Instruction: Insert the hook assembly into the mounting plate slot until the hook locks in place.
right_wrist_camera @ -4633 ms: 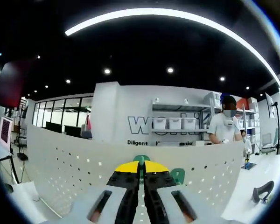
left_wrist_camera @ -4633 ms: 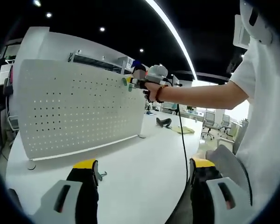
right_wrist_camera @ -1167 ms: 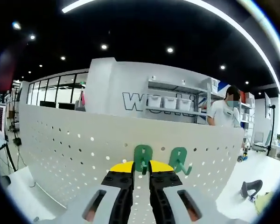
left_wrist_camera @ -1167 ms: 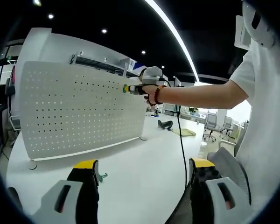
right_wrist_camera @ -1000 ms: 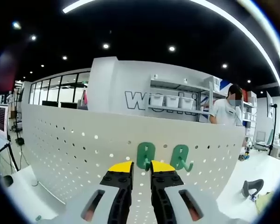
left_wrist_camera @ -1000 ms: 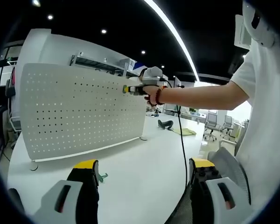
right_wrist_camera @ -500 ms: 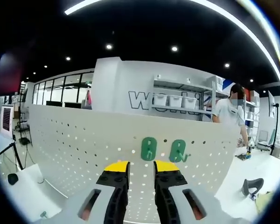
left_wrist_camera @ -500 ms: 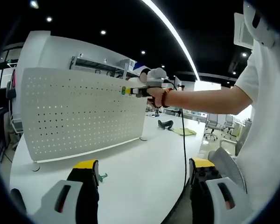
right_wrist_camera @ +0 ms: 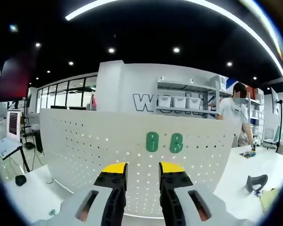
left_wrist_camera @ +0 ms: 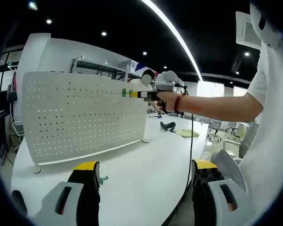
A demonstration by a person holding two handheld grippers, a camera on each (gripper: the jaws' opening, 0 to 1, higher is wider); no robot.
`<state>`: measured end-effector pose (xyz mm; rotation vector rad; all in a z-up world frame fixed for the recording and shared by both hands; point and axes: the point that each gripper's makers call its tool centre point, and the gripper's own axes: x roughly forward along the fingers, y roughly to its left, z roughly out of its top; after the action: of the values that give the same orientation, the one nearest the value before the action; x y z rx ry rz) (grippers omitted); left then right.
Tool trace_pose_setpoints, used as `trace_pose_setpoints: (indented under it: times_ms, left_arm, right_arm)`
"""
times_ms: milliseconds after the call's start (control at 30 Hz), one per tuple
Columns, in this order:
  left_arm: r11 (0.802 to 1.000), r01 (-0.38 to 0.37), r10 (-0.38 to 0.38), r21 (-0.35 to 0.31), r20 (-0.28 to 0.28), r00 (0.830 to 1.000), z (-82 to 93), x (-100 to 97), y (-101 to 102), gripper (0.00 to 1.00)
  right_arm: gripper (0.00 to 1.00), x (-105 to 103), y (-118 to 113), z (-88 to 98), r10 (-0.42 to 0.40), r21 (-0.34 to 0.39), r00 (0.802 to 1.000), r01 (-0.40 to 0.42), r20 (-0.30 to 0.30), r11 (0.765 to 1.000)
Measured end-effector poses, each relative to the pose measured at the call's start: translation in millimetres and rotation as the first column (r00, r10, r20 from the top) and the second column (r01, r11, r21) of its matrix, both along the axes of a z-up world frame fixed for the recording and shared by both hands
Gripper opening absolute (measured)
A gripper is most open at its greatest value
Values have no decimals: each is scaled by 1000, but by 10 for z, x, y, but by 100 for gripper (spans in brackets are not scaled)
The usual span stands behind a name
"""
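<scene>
Two green hooks hang side by side high on the white pegboard, which serves as the mounting plate. In the right gripper view the left hook and the right hook sit just above and beyond the right gripper, apart from its yellow-tipped jaws. Those jaws stand parted with a clear gap and nothing between them, so the tool is released.

The pegboard is a thin, matte white sheet, pierced all over by regular rows of small round holes. It stands upright on small feet on a smooth white table. The hooks are glossy green plastic, each a rounded oblong plate with a pale slot down its middle.

In the left gripper view the same pegboard stands at the far side of the table, and the hooks show as small green spots near its upper right corner. The right gripper is held by a hand just to the right of the hooks, level with them, with a beaded bracelet on the wrist.

The left gripper hangs low over the near table edge, well apart from the pegboard. Its black jaws with yellow caps are spread wide and hold nothing. A small green hook lies on the table just beside its left jaw.
</scene>
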<state>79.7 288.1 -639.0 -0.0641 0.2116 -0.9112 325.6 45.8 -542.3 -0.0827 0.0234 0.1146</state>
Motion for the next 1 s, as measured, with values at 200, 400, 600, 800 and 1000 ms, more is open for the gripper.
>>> trace_pose_setpoints:
  times_ms: [200, 400, 600, 800, 1000]
  left_arm:
    - [1000, -17, 17, 16, -1, 1000, -29, -3, 26, 82]
    - [999, -29, 29, 24, -8, 1000, -73, -1, 63, 82]
    - [999, -37, 37, 31, -29, 999, -140, 33, 51, 80]
    - [998, -27, 29, 49, -39, 999, -204, 76, -14, 79]
    - [998, -27, 31, 52, -74, 997, -282, 148, -73, 78]
  right_arm:
    - [29, -186, 226, -127, 54, -11, 998, -55, -16, 998]
    - [30, -327, 454, -280, 124, -20, 991, -125, -40, 992]
    - [30, -444, 561, -445, 165, -18, 984, -166, -72, 986]
    - [29, -556, 576, -550, 180, -14, 980, -182, -85, 983]
    - [30, -679, 612, -672, 202, -3, 974, -203, -103, 979]
